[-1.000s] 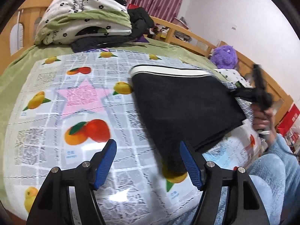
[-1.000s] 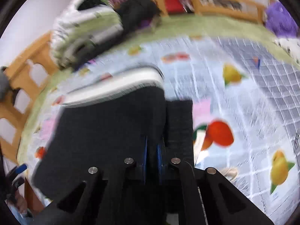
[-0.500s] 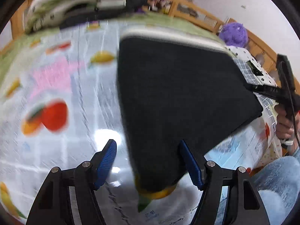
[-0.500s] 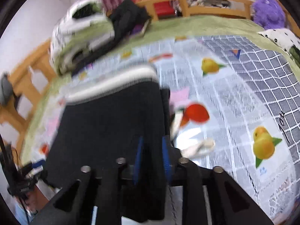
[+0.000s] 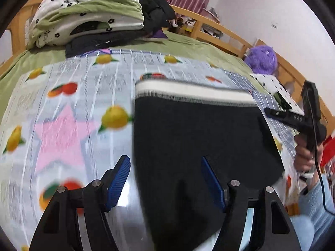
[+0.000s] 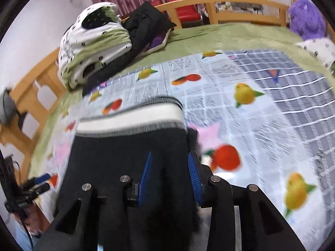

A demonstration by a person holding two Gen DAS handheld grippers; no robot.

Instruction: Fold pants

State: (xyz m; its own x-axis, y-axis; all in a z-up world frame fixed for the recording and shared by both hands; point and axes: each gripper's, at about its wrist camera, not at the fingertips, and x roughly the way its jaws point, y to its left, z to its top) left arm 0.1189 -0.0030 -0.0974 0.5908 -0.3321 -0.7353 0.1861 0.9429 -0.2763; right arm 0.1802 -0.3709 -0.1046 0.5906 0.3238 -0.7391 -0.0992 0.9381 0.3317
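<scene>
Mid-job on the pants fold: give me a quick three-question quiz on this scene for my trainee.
1. True or false: the left gripper is clamped on the pants.
2. Which end of the pants lies farthest from both cameras? A. the white waistband B. the leg cuffs
3. Fill in: the pants lie on a fruit-printed ____.

Key:
1. False. Its fingers stand wide apart.
2. A.
3. Sheet. The right gripper is open too, with dark cloth between its fingers.
</scene>
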